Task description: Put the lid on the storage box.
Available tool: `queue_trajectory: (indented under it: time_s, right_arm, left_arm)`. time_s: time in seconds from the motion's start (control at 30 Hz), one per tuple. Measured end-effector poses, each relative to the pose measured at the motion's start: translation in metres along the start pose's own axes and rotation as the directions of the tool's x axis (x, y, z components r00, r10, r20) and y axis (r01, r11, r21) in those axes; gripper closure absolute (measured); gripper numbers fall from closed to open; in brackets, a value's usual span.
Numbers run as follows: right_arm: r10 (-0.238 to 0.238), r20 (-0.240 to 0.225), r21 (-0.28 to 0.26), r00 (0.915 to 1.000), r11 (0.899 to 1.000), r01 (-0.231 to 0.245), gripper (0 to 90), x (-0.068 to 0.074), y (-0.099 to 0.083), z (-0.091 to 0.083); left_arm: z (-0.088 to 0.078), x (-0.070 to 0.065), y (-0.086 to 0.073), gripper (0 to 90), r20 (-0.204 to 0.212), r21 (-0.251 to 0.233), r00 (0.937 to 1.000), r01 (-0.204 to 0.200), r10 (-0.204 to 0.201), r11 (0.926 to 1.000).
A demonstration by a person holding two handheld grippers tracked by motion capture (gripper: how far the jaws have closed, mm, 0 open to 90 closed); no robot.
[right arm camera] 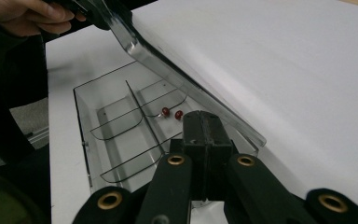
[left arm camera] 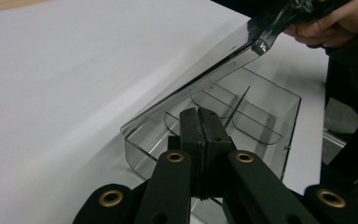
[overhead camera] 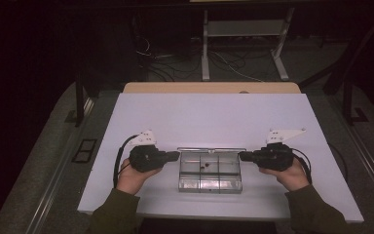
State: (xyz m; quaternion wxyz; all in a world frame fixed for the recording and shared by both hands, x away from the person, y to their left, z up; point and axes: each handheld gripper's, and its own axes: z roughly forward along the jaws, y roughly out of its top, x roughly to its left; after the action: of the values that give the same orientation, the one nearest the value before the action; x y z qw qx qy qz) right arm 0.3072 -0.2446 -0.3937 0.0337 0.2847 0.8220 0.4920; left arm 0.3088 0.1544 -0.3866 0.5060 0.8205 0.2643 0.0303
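Observation:
A clear plastic box (overhead camera: 233, 187) with several compartments sits on the white table top, near the front edge. Its lid (overhead camera: 212, 150) stands tilted up along the far side. Two small red beads (right arm camera: 172, 113) lie in a middle compartment on the far side. My left gripper (overhead camera: 177, 155) lies level at the box's left end, shut pad to pad (left arm camera: 199, 112) with nothing seen between the pads. My right gripper (overhead camera: 240, 155) mirrors it at the right end, also shut (right arm camera: 200, 115). Each tip is close to an end of the raised lid (left arm camera: 205, 70); I cannot tell whether either touches it.
The white sheet (overhead camera: 204, 117) covers the table, and a wooden strip (overhead camera: 209, 87) shows at its far edge. Beyond it are the metal legs of a stand (overhead camera: 205, 58) and loose cables (overhead camera: 233, 66) on the dark floor. Both forearms enter over the front edge.

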Motion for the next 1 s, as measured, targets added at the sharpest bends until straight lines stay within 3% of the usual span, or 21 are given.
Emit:
queue_trajectory:
  time_s: [0.6, 1.0]
  right_arm:
    - [-0.014, -0.013, 0.016, 0.9998, 1.0, 0.014, 88.9, 0.014, -0.009, -0.003]
    - [-0.012, -0.014, 0.028, 0.9998, 1.0, 0.012, 88.9, 0.019, -0.016, -0.005]
  left_arm:
    - [0.002, -0.011, -0.008, 89.0, 0.039, 0.012, 0.999, -0.021, 0.021, 0.9997]
    - [0.0, -0.015, -0.016, 89.0, 0.04, 0.026, 0.9987, -0.034, 0.033, 0.9991]
